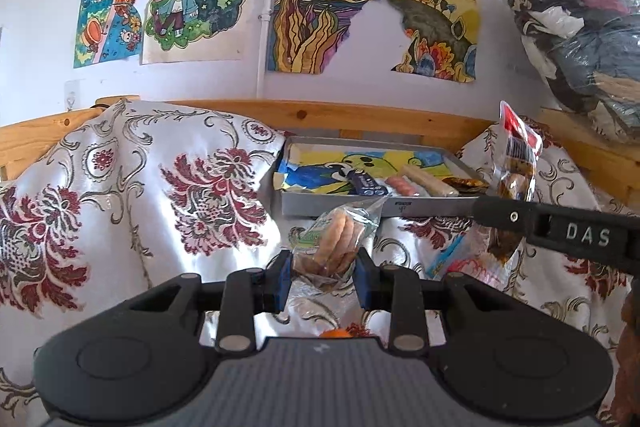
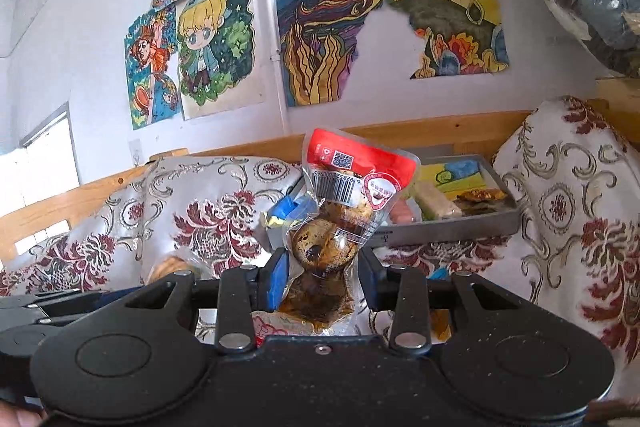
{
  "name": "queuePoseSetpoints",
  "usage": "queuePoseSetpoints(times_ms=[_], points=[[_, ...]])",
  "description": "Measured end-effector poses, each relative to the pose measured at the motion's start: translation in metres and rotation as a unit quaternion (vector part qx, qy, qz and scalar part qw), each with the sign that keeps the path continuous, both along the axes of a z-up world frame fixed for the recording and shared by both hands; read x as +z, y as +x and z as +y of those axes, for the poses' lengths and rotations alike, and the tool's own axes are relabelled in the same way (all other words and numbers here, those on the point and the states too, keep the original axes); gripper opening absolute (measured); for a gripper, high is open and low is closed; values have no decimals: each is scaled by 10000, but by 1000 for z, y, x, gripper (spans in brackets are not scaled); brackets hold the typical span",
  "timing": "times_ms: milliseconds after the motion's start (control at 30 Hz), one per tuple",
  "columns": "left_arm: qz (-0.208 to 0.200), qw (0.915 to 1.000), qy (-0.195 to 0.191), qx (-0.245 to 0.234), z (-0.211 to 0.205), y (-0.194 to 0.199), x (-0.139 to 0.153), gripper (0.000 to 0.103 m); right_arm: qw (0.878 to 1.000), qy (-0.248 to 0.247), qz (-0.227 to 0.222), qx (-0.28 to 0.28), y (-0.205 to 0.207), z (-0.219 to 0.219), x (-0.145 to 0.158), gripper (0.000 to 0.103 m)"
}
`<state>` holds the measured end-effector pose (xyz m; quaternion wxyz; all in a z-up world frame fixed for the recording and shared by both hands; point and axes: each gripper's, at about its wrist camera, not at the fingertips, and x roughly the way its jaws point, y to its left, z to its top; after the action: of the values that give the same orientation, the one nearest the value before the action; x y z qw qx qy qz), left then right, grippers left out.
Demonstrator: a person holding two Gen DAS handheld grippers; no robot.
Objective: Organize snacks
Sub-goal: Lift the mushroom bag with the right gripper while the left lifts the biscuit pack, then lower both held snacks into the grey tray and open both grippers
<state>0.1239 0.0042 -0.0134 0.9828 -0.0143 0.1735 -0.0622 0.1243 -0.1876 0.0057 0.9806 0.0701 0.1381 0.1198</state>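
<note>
In the left wrist view my left gripper (image 1: 322, 281) is shut on the lower end of a clear packet of brown bread sticks (image 1: 338, 241), which stands up in front of the grey tray (image 1: 420, 209). My right gripper (image 2: 324, 283) is shut on a red-topped vacuum packet of speckled eggs (image 2: 340, 223), held upright. The same egg packet (image 1: 516, 155) shows at the right of the left wrist view, above the right gripper's black finger (image 1: 560, 231). The tray (image 2: 460, 229) is lined with a drawing and holds several snacks, among them a pink sausage (image 1: 400, 183) and a pale roll (image 1: 430, 181).
The flowered white-and-red cloth (image 1: 132, 195) covers the seat and cushions on both sides of the tray. A blue-edged snack packet (image 1: 460, 261) lies on the cloth below the tray. Behind are a wooden rail (image 1: 320, 113), a wall of drawings, and bagged clothes (image 1: 588, 39) at the upper right.
</note>
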Motion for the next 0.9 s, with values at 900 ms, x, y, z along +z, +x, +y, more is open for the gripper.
queuePoseSetpoints(times_ms=[900], points=[[414, 9950, -528, 734, -31, 205, 47, 35, 9957, 348, -643, -565, 195, -79, 6, 40]])
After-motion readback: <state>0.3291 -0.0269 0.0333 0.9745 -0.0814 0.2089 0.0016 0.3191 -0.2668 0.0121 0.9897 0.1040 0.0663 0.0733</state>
